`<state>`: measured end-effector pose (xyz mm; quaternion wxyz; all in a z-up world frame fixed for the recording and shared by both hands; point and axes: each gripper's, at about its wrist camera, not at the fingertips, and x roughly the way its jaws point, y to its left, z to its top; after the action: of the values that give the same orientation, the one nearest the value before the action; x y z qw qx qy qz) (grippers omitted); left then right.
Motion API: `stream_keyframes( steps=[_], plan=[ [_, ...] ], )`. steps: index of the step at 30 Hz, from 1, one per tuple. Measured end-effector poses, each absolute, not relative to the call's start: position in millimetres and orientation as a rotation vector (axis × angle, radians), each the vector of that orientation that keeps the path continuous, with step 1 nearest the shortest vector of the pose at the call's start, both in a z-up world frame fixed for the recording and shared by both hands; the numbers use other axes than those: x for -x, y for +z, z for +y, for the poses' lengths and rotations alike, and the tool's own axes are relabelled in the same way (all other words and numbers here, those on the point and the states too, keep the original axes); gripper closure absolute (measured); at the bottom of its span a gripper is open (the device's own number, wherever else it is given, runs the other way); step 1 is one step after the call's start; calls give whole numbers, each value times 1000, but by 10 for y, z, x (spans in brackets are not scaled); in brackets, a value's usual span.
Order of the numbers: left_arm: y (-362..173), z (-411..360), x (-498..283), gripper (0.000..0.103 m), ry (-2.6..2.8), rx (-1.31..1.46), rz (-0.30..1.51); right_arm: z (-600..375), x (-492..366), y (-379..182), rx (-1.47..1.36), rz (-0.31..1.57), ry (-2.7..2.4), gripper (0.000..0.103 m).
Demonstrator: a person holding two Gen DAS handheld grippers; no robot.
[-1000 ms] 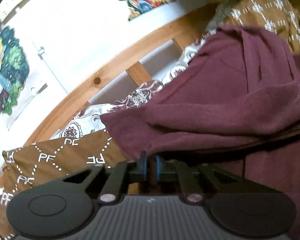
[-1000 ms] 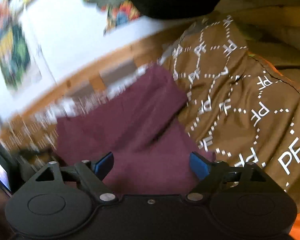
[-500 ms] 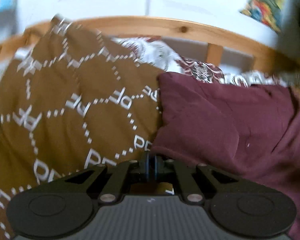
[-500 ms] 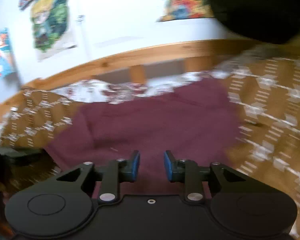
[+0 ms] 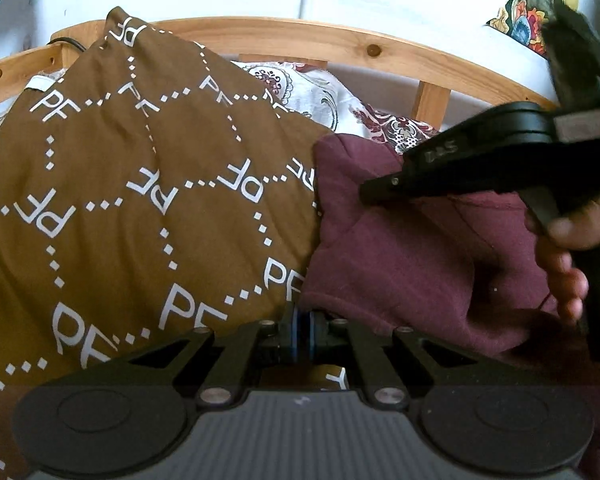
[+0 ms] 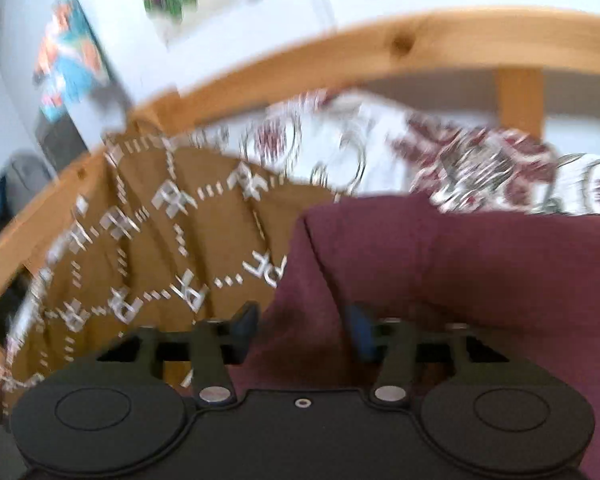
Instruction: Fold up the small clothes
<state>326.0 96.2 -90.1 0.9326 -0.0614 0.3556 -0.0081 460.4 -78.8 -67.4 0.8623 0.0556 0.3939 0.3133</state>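
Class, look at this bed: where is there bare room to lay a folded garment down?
The brown letter-patterned cover, between the wooden bed rail and the maroon fleece garment, is bare. So is the white paisley sheet strip under the rail. Crowded: over the garment, where a hand works.

White "PF" letters repeat across the brown cloth [image 5: 148,184]

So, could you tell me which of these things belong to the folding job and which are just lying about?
Job: maroon garment; left gripper, shut at its corner; right gripper, fingers closing around it.
Lying about: brown PF-print cover; paisley sheet; wooden bed rail; wall posters.
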Motion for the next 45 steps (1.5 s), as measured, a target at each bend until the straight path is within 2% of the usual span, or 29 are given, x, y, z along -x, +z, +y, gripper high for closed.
stream_keyframes(
  steps=[1, 6, 9, 11, 12, 13, 15, 16, 18, 19, 23, 24, 25, 27, 28, 30, 32, 35, 39, 41, 42, 43, 45],
  plan=[
    [-892, 968, -3262, 99, -14, 132, 725, -717, -4640, -676, -72, 836, 657, 101],
    [-778, 968, -3181, 99, 23, 148, 656, -565, -4713, -418, -23, 704, 707, 102],
    [-803, 906, -3177, 98, 52, 105, 679, -471, -4819, -328, -39, 664, 717, 101],
    [-852, 906, -3202, 92, 70, 101, 718, -386, -4887, -372, -4, 683, 700, 100],
    [-856, 940, -3207, 81, 68, 126, 734, -373, -4901, -413, 5, 701, 686, 97],
    [-838, 972, -3198, 55, 64, 158, 735, -390, -4902, -445, -3, 720, 677, 92],
    [-758, 1040, -3129, 32, 72, 221, 688, -493, -4846, -476, -50, 724, 668, 75],
    [-715, 1047, -3093, 31, 76, 230, 652, -573, -4793, -452, -61, 710, 665, 68],
    [-656, 1027, -3087, 29, 56, 219, 595, -777, -4647, -380, -68, 670, 655, 46],
    [-642, 1016, -3119, 27, 48, 218, 580, -864, -4546, -381, -68, 652, 649, 43],
    [-662, 956, -3358, 28, 17, 225, 590, -1385, -4058, -411, -61, 638, 594, 31],
    [-692, 941, -3415, 35, 12, 212, 608, -1533, -3910, -448, -61, 645, 562, 31],
    [-732, 923, -3463, 62, 10, 196, 635, -1672, -3757, -484, -61, 655, 532, 31],
    [-817, 909, -3533, 100, 20, 186, 710, -1954, -3421, -549, -59, 677, 456, 31],
    [-837, 928, -3530, 101, 33, 215, 721, -2096, -3241, -575, -63, 682, 408, 29],
    [-823, 1003, -3445, 102, 62, 303, 699, -2340, -2881, -656, -100, 692, 303, 21],
    [-755, 1031, -3349, 102, 92, 329, 683, -2605, -2537, -748, -183, 709, 213, 18],
    [-732, 1013, -3224, 102, 146, 316, 677, -2852, -2182, -934, -269, 725, 96, 18],
    [-906, 979, -3328, 100, 178, 277, 755, -2941, -2015, -1194, -278, 778, 13, 19],
    [-886, 998, -3324, 93, 179, 301, 751, -2877, -2046, -1210, -238, 774, 17, 18],
    [-854, 1000, -3306, 84, 181, 311, 741, -2848, -2060, -1190, -217, 762, 25, 19],
    [-829, 1008, -3265, 67, 194, 309, 729, -2829, -2059, -1163, -207, 741, 37, 19],
    [-781, 986, -3227, 54, 211, 282, 687, -2839, -2043, -1093, -204, 690, 61, 17]
  ],
)
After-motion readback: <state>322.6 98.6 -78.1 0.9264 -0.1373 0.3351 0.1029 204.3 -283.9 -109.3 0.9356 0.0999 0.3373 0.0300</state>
